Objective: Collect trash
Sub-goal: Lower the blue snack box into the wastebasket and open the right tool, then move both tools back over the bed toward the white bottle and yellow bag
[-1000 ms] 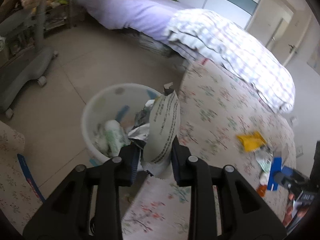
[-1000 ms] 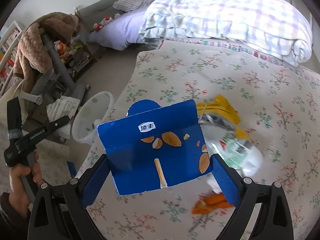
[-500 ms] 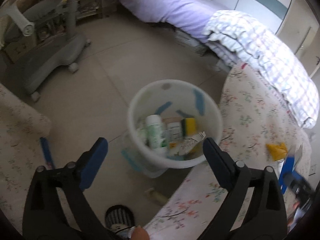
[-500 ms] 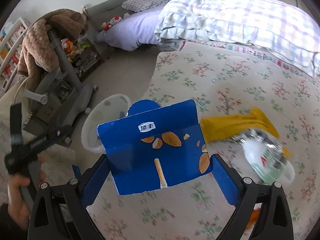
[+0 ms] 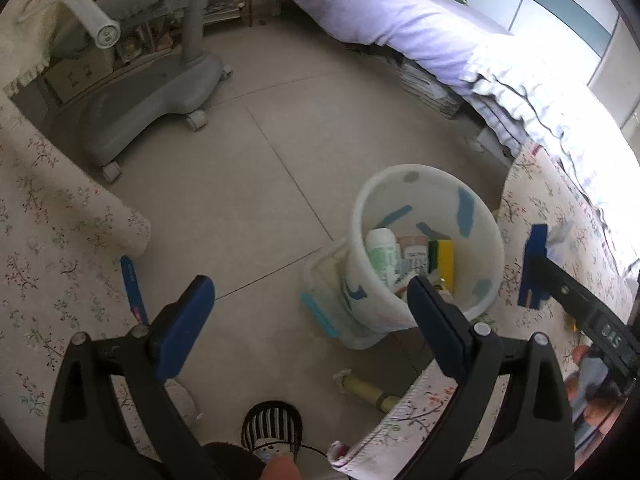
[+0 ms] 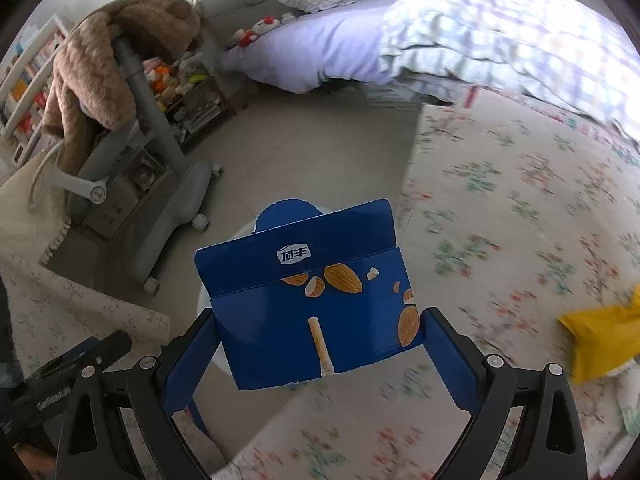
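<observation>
My left gripper [image 5: 310,300] is open and empty over the tiled floor, just left of the white trash bin [image 5: 430,184]. Inside the bin lie a white-green bottle [image 5: 382,254], a wrapper and a yellow-green packet [image 5: 442,258]. In the right wrist view my right gripper [image 6: 318,330] is shut on a blue almond-stick snack box [image 6: 312,300], held above the bed's edge; the bin's rim barely shows behind the box. The right gripper's finger [image 5: 534,264] with the blue box also enters the left wrist view right of the bin. A yellow wrapper [image 6: 600,332] lies on the floral bedspread [image 6: 520,220].
A grey wheeled chair base [image 5: 160,92] stands on the floor behind the bin. A purple bed [image 5: 380,12] and checked quilt [image 6: 500,32] lie beyond. A clear lidded box [image 5: 328,296] sits against the bin. A striped slipper [image 5: 272,424] and a yellowish tube [image 5: 368,390] lie near me.
My left gripper let go of the white printed bag, which dropped into the bin, then swung left. My right gripper carried the blue box left, from the trash on the bed toward the bin.
</observation>
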Motion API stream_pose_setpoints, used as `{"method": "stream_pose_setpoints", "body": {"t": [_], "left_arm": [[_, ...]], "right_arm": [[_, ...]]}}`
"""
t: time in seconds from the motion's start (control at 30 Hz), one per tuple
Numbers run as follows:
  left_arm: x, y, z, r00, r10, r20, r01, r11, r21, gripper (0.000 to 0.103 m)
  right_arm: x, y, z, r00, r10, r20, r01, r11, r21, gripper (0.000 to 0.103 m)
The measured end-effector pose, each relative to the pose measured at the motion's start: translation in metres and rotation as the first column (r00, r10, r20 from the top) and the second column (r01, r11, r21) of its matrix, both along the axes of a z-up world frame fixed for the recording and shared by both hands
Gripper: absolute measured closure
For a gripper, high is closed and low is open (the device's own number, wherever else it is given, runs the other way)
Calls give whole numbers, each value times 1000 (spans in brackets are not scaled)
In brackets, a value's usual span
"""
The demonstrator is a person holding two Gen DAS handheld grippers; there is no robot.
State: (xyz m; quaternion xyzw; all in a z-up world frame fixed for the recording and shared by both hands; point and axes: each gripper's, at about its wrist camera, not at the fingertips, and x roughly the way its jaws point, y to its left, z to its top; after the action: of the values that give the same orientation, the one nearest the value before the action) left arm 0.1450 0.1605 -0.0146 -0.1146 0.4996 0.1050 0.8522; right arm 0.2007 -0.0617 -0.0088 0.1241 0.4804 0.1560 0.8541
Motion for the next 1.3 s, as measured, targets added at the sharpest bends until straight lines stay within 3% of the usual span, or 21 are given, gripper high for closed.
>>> {"method": "stream_pose_setpoints", "body": {"t": [0.27, 0.53, 0.7, 0.97, 1.3], "left_arm": [[-2, 21, 2, 998, 57, 4, -57, 998, -33, 6], [-5, 23, 3, 998, 70, 6, -69, 997, -46, 6], [-5, 12, 8, 999, 33, 19, -32, 999, -39, 6], [-7, -20, 13, 999, -45, 31, 46, 999, -28, 6], [-9, -72, 15, 985, -169, 38, 169, 986, 12, 6]], "right_arm": [[14, 28, -7, 1000, 23, 13, -23, 1000, -18, 2], [8, 17, 0, 999, 10, 31, -9, 999, -32, 0], [-5, -7, 15, 997, -25, 70, 28, 999, -43, 0], [-41, -81, 34, 991, -92, 97, 100, 992, -82, 0], [-90, -161, 27, 996, -88, 33, 92, 982, -167, 0]]}}
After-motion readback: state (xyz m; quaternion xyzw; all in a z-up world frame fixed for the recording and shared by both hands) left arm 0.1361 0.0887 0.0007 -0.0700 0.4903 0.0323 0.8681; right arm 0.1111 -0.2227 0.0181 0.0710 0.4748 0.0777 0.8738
